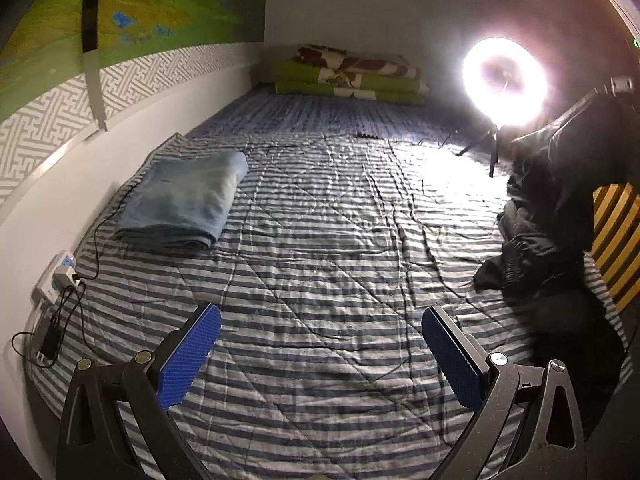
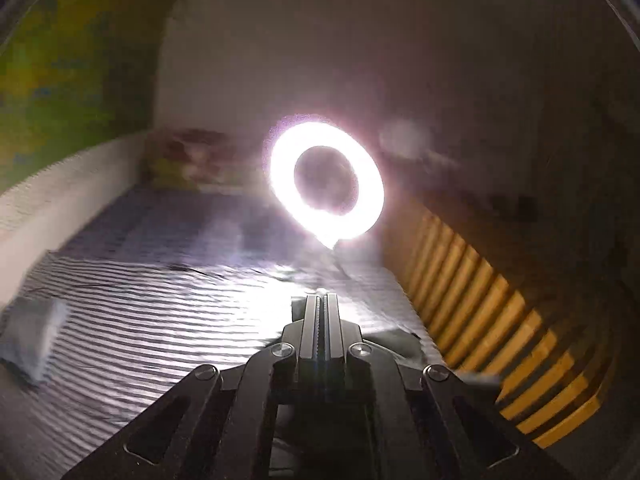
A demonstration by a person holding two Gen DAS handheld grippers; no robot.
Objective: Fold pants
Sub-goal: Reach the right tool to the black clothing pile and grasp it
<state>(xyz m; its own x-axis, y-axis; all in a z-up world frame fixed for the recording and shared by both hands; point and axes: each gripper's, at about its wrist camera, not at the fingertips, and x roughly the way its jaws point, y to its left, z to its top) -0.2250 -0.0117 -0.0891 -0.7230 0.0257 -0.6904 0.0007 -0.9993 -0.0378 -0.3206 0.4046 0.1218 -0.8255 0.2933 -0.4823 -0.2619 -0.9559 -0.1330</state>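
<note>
Black pants (image 1: 560,200) hang in a dark bunch at the right of the left wrist view, their lower end resting on the striped quilt (image 1: 320,240). My left gripper (image 1: 322,312) is open low over the quilt, its blue pads (image 1: 192,356) wide apart and holding nothing, well left of the pants. In the blurred right wrist view my right gripper (image 2: 321,294) is shut, with dark cloth of the pants (image 2: 396,342) showing beside and under its fingers. Its grip point is hidden.
A folded light blue cloth (image 1: 188,200) lies at the quilt's left. A bright ring light (image 1: 472,68) on a stand glares at the back right. Folded blankets (image 1: 352,76) sit at the far end. A power strip (image 1: 56,276) with cables lies by the left wall; a wooden slatted rail (image 1: 616,240) runs along the right.
</note>
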